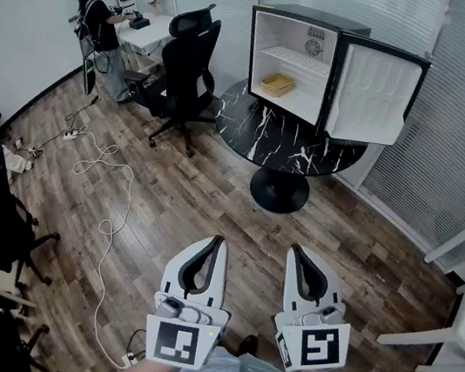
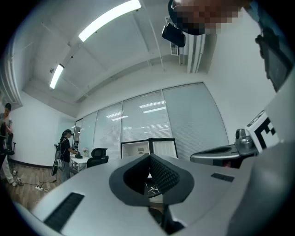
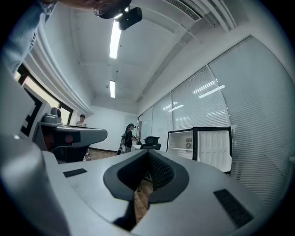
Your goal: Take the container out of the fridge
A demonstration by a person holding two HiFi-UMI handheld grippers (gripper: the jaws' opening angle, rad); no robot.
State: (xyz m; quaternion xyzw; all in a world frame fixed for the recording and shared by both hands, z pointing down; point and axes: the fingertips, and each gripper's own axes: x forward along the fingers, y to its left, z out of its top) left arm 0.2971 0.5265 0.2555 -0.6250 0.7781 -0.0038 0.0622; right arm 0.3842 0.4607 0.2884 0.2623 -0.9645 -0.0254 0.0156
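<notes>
- Sitting in the lower compartment of the fridge, below its inner shelf, the yellow container has nothing touching it.
- The fridge stands on a round black marble bench, its door swung wide to the right.
- The left claw has its jaws pressed together on nothing, low over the wooden floor, well apart from the fridge.
- The right claw is likewise closed tip to tip and empty, just beside the left.
- A black office chair stands left of the bench; a person stands farther back.
</notes>
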